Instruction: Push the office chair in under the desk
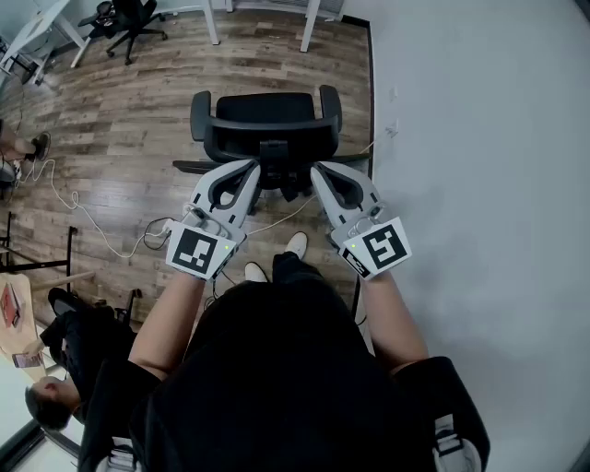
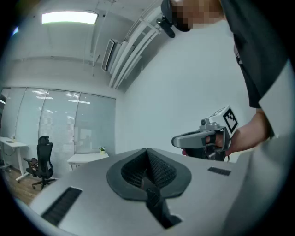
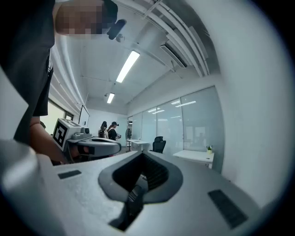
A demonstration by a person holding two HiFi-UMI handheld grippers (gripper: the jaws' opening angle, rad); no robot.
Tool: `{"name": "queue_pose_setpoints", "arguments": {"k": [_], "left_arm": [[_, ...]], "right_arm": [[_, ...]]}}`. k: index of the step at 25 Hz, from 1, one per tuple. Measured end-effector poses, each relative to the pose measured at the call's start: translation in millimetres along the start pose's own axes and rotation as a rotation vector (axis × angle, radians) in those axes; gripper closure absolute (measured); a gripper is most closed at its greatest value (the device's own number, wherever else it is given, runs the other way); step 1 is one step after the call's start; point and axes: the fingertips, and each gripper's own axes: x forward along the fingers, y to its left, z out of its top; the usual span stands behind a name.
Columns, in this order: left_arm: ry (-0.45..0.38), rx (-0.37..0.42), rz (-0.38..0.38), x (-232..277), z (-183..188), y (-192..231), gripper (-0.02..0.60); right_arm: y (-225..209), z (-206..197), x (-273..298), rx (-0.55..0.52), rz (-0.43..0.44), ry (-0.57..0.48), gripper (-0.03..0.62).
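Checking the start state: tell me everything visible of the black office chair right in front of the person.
The office chair is black all over and seen from above. It has a padded seat, two armrests, a curved backrest nearest the person, and base legs poking out low on both sides. It stands upright on the wood floor beside the white wall, short of the white desk legs. The shut left gripper and right gripper overlap its back, but contact cannot be told.

The office chair (image 1: 265, 129) stands ahead of the person (image 1: 277, 378), the wall (image 1: 479, 138) just to its right.
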Motion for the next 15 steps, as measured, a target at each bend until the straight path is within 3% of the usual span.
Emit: {"name": "queue_pose_setpoints", "arguments": {"k": [15], "left_arm": [[0.077, 0.027, 0.036, 2, -26, 18, 0.586]], "right_arm": [[-11, -25, 11, 0.051, 0.082, 0.077, 0.589]]}}
